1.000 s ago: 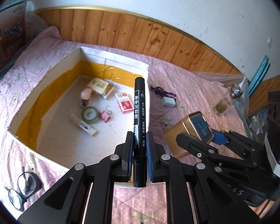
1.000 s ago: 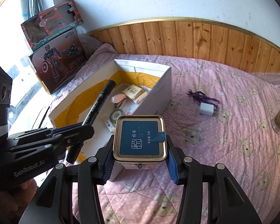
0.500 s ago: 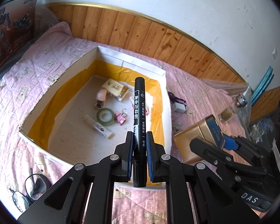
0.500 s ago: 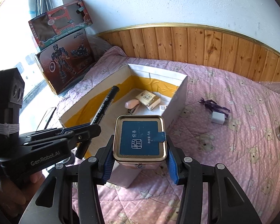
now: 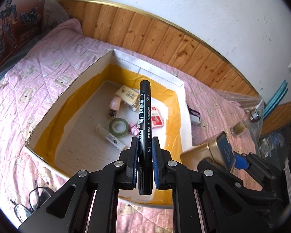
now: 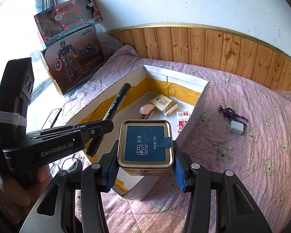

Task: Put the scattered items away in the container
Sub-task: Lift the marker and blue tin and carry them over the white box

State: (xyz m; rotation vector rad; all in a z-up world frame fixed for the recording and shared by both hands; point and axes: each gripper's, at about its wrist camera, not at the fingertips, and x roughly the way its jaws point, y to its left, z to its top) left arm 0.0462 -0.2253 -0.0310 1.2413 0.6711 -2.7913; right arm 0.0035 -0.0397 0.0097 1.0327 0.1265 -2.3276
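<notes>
The left gripper [image 5: 145, 161] pinches a black marker [image 5: 144, 120] between its blue pads, the marker's cap end sticking out ahead over the open box [image 5: 181, 120]. Beside it, the right gripper [image 6: 144, 167] clamps a gold tin [image 6: 145, 145] with a blue lid by its sides, just above the box's near corner. Below and ahead of both, the box holds a tape roll [image 5: 118, 127], a pink stapler [image 6: 146, 109] and small packets. Beyond the right gripper, on the pink quilt [image 6: 242, 165], lies a white charger [image 6: 236, 127].
</notes>
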